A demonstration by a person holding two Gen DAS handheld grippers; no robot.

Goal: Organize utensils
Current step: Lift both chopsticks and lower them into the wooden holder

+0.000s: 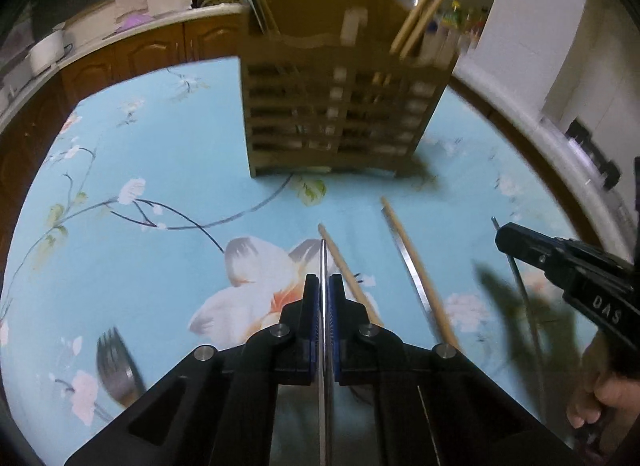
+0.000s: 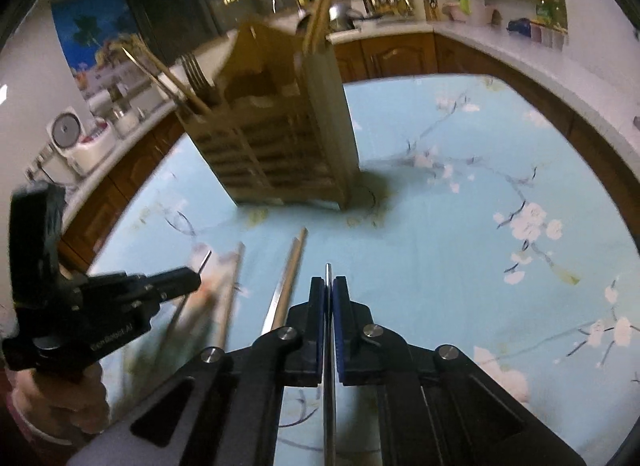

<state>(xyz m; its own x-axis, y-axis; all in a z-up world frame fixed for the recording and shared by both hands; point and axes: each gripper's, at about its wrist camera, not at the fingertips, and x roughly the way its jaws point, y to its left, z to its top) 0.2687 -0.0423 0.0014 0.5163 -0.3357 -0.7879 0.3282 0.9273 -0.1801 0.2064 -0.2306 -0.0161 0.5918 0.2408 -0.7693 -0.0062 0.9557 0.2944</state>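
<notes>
Around you runs a kitchen with brown cabinet doors under a pale countertop, cluttered with dishes and bottles too blurred to name. Your table wears a light blue floral tablecloth.

Toward its far side stands the wooden slatted utensil caddy, upright, with wooden chopsticks leaning out of its right compartment in the left wrist view; from the right wrist view a fork and more sticks poke out of another compartment.

Near you, on the cloth, lie two wooden chopsticks and a metal one beside them. A second fork lies at lower left, partly cut off behind your left tongs.

Your left tongs are clenched on a thin metal chopstick, its rear end hidden under the body. Your right tongs are likewise clenched on a thin metal chopstick. Motion blur smears the hand and cloth at each frame edge.
</notes>
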